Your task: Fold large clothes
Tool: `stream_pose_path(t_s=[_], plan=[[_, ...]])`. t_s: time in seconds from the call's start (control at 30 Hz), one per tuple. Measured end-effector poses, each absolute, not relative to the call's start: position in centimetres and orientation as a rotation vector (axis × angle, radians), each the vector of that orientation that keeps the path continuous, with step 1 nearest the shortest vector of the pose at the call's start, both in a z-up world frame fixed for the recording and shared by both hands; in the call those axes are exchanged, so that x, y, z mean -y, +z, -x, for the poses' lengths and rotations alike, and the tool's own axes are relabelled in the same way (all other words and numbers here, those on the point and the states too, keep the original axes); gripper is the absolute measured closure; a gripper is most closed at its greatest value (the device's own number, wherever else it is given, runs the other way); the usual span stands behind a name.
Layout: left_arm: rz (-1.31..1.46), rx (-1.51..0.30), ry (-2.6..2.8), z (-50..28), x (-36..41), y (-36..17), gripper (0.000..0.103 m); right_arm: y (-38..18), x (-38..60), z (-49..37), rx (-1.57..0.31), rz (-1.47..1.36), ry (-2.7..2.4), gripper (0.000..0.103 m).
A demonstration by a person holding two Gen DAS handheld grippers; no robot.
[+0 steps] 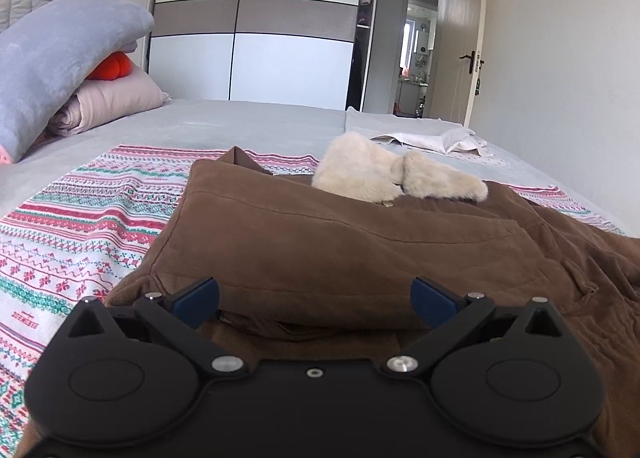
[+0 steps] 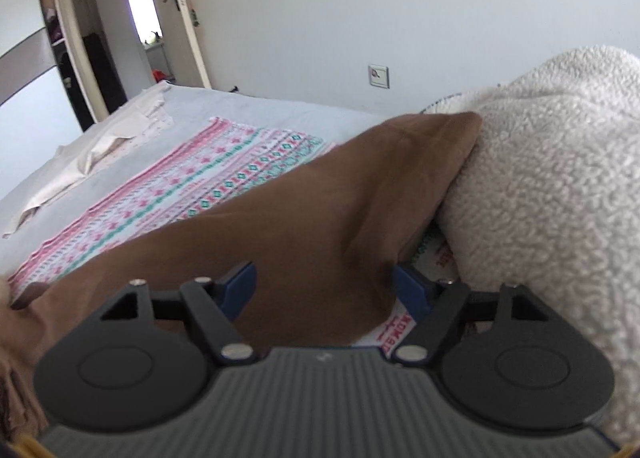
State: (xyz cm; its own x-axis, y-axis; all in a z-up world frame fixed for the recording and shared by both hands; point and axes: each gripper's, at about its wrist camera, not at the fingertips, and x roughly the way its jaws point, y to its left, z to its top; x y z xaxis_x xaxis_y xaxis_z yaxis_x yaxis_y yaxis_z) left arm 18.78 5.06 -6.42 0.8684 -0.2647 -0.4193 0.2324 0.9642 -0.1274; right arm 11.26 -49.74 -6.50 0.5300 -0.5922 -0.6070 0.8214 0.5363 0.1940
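Brown coat [image 1: 320, 242] lies on the patterned blanket [image 1: 80, 226], one side folded over, fleece lining [image 2: 540, 198] bunched at three o'clock. Left gripper [image 1: 315, 298] and right gripper [image 2: 324, 286] gape wide, holding nothing. Folding's partway.

The left wrist view sits low and close over the brown coat [image 1: 340, 242], looking level across the bed [image 1: 248, 122] toward the wardrobe [image 1: 256, 18] and open door [image 1: 460, 38]. The right wrist view is tilted, pressed nearer the coat's fleece lining [image 2: 552, 186], facing the plain wall [image 2: 360, 18]. Both views share the coat, the patterned blanket [image 1: 80, 226] and the doorway.
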Motion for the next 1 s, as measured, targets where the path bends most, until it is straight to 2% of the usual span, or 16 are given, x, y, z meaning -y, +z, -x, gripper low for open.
stream_pose_path(t_s=[0.17, 0.27, 0.3, 0.33, 0.4, 0.43, 0.57, 1.0], plan=[[0.046, -0.483, -0.268, -19.0, -4.7, -7.1, 0.000, -8.8, 51.2, -13.6, -0.592, -0.474, -0.960, 0.033], [0.046, -0.496, -0.274, -19.2, -4.6, -7.4, 0.000, -9.8, 51.4, -14.1, -0.570, -0.429, -0.960, 0.035], [0.049, -0.499, -0.275, -19.3, -4.7, -7.4, 0.000, -9.9, 51.3, -14.0, -0.558, -0.410, -0.963, 0.047], [0.051, -0.502, -0.275, -19.3, -4.7, -7.4, 0.000, -9.8, 51.4, -13.7, -0.532, -0.400, -0.964, 0.069], [0.056, -0.506, -0.272, -19.5, -4.7, -7.5, 0.000, -9.6, 52.0, -12.7, -0.492, -0.434, -0.935, 0.090], [0.060, -0.506, -0.270, -19.5, -4.7, -7.4, 0.000, -9.2, 52.4, -12.1, -0.460, -0.469, -0.910, 0.093], [0.085, -0.494, -0.264, -19.6, -5.2, -7.1, 0.000, -7.2, 51.7, -10.9, -0.392, -0.498, -0.874, 0.099], [0.248, -0.470, -0.253, -19.6, -8.3, -3.9, 0.000, 2.6, 41.7, -11.3, -0.208, -0.324, -0.667, 0.099]])
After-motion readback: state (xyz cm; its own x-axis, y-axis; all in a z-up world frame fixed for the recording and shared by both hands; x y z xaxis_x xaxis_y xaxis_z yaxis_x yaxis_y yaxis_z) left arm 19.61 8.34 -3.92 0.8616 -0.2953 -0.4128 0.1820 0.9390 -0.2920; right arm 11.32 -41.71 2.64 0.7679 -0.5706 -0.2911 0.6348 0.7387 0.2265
